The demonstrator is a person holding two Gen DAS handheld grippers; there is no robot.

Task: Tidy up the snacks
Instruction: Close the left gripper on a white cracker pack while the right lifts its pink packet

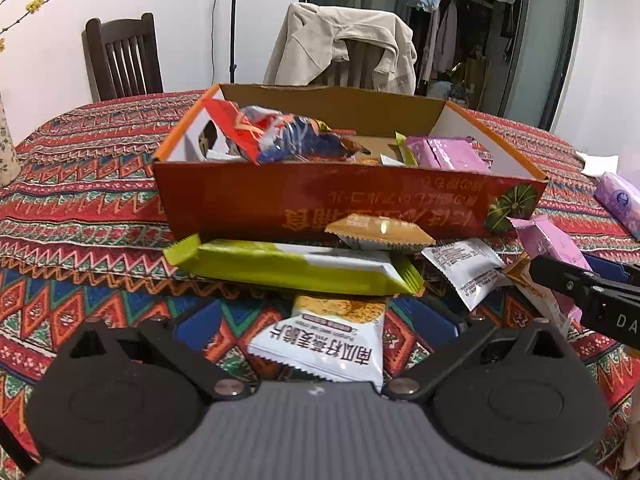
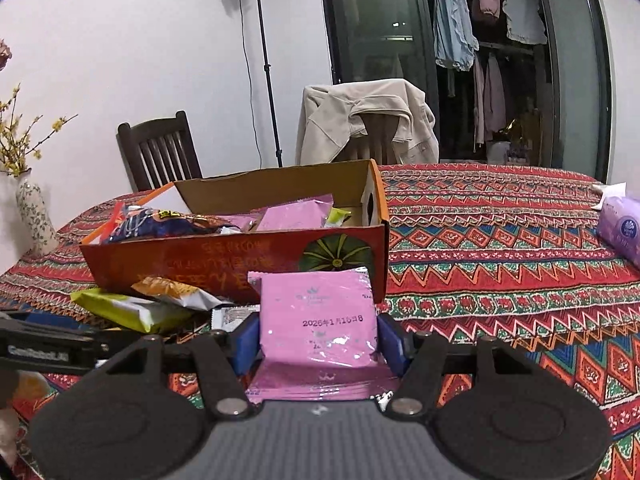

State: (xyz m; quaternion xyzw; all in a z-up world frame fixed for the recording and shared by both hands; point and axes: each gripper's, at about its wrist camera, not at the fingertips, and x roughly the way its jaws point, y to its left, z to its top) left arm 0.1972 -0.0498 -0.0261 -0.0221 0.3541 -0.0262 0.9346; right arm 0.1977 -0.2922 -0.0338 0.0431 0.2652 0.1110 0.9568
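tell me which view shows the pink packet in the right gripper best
The right wrist view: the pink packet fills the centre, held between the blue fingers, its printed date readable. The left wrist view catches it only at the far right edge, partly hidden by the right gripper.

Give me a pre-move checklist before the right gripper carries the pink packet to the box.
1. Grasp: the right gripper is closed on the pink packet, a blue pad on each side. Ok.
2. Packet clear of the table: cannot tell.
3. Room in the box: the right end holds pink packets but is not full to the rim. Ok.
4. Path: the near box wall stands between packet and opening, so it needs a lift first. Not ok yet.
5. Left gripper: open around the white oat packet, low and to the left, out of the path. Ok.
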